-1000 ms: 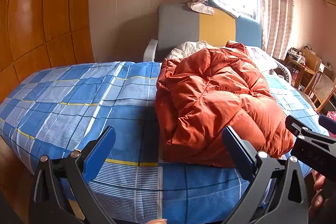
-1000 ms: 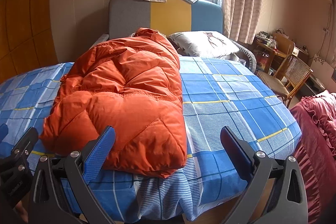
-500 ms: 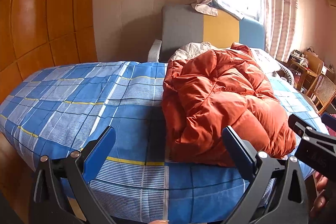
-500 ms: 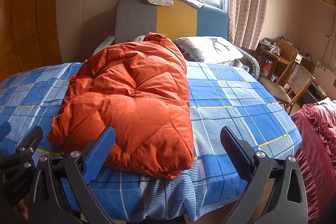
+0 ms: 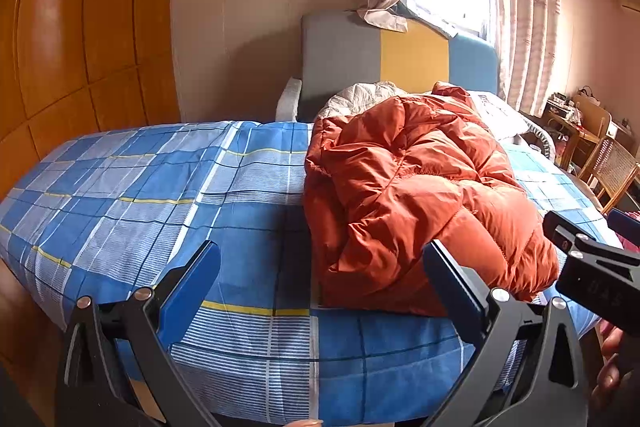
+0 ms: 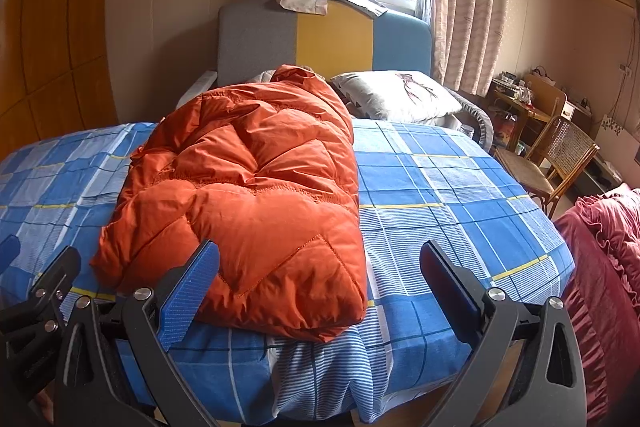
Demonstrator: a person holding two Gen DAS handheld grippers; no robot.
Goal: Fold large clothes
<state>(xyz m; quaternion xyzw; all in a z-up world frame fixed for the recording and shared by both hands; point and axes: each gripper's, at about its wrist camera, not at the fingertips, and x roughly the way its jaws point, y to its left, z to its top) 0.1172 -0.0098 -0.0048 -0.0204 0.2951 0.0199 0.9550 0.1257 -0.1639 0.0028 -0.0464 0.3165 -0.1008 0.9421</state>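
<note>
An orange puffy down jacket (image 5: 416, 195) (image 6: 248, 195) lies folded lengthwise on the blue plaid bed sheet (image 5: 152, 195) (image 6: 440, 187), its near end close to the foot edge. My left gripper (image 5: 320, 275) is open and empty, held back from the bed with the jacket ahead and to the right. My right gripper (image 6: 316, 275) is open and empty too, with the jacket's near end just beyond its left finger. Each gripper shows at the edge of the other's view.
A grey, yellow and blue headboard (image 6: 324, 39) and a white pillow (image 6: 396, 95) sit at the far end under a curtained window. A wicker chair (image 6: 560, 159) and a desk stand to the right, red ruffled bedding (image 6: 608, 267) at near right, wooden wardrobe panels (image 5: 72, 39) at left.
Both grippers have drawn back and risen slightly from the bed, so the jacket looks a little farther off. The jacket has not moved, and both grippers stay open.
</note>
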